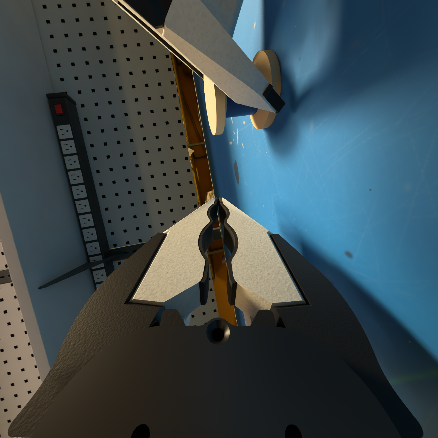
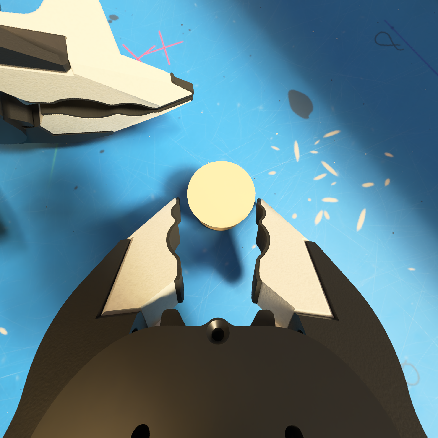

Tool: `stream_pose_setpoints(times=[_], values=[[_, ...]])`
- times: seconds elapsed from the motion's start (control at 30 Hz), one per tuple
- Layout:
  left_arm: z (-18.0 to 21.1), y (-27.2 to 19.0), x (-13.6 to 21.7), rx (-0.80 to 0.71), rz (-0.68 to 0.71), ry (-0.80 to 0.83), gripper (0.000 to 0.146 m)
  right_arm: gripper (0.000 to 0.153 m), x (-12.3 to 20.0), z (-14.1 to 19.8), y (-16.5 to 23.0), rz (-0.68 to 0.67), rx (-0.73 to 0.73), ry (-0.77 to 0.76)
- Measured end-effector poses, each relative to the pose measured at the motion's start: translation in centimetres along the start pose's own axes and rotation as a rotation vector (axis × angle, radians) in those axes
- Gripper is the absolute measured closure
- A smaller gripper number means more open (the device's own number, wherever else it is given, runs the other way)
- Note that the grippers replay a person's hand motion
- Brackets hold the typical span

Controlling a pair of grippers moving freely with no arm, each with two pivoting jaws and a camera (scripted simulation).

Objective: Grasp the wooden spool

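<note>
Pale wooden spool, upright on blue mat

A: Surface?
B: Blue scratched mat, pale chips scattered, pink marks.
A: On it?
B: Wooden spool standing upright (dark stain nearby).

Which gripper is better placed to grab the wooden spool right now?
Right. The right gripper is open, fingertips flanking the wooden spool. The left gripper is shut and off to one side.
</note>
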State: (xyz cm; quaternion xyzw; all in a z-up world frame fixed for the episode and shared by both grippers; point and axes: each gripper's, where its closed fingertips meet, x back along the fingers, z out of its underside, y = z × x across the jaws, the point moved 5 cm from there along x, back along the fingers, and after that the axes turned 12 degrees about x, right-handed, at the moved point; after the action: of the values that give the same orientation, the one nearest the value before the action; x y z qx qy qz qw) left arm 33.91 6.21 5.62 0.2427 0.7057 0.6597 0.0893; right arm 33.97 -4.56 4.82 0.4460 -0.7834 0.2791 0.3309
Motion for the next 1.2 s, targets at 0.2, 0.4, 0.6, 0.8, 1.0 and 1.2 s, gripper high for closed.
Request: stream_pose_setpoints(times=[0.2,0.4,0.6,0.8,1.0,1.2], values=[[0.05,-0.02,-0.04,0.004,-0.002,0.002,0.146,0.090,-0.03,-0.03,0.02,-0.002,0.005,-0.002],[0.02,-0.05,-0.06,0.011,0.000,0.005,0.146,0.102,0.04,-0.01,-0.20,0.014,0.009,-0.001],[0.01,-0.06,-0.06,0.015,0.001,0.005,0.146,0.102,0.27,-0.20,-0.27,0.083,0.069,0.016],[0.02,-0.06,-0.07,0.021,0.003,0.004,0.146,0.102,0.29,-0.18,-0.25,0.088,0.086,0.020],[0.00,-0.09,-0.09,0.024,0.006,0.005,0.146,0.102,0.49,-0.18,-0.29,0.094,0.100,0.024],[0.06,-0.12,-0.17,0.027,0.010,0.009,0.146,0.099,0.26,-0.16,-0.53,0.070,0.088,0.012]])
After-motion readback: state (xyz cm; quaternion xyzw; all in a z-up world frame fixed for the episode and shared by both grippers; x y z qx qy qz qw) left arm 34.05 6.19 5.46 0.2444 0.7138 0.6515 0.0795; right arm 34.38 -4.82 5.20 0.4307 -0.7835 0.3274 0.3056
